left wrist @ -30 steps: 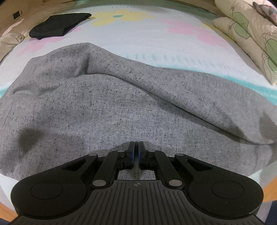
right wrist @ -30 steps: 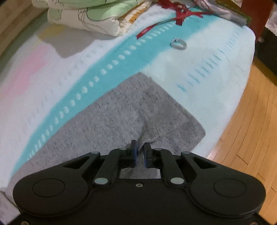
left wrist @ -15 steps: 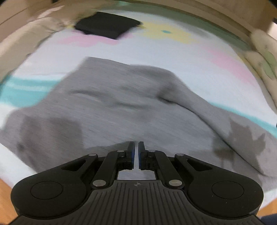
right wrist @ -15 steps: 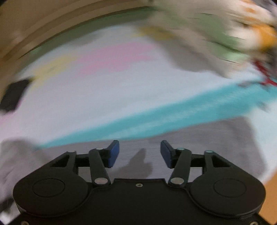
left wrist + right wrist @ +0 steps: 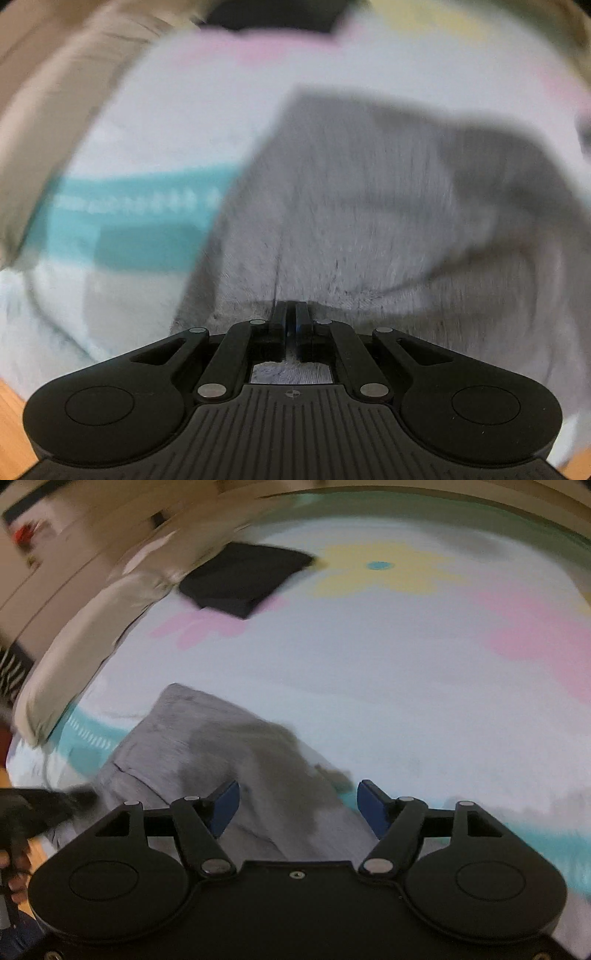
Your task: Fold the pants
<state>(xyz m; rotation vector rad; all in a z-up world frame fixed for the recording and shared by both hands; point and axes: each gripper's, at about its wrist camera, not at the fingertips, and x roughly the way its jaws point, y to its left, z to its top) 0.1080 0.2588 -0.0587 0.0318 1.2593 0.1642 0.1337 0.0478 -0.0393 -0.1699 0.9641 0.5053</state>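
**One claw pinching the grey pants, the other hanging open above them**

From the left wrist, the left claw (image 5: 290,314) is closed tight on a pinch of the grey pants (image 5: 369,206), the cloth bunching into a crease right at its tips. The pants lie on the bed sheet (image 5: 177,122), spreading away from the claw and off to the right. The picture is smeared, so I cannot tell which end is the waist. A dark folded cloth (image 5: 273,16) lies at the far edge.

From the right wrist, the right claw (image 5: 298,803) is wide open and holds nothing; it hangs over the pants (image 5: 221,760), which here run long from the near edge up and leftward to a squared corner. The sheet (image 5: 369,657) stretches beyond, the dark cloth (image 5: 243,578) well apart from the pants.

With only one corner gripped, I reckon a pull could drag the whole pile askew or let the thin pinch slip, spoiling the fold
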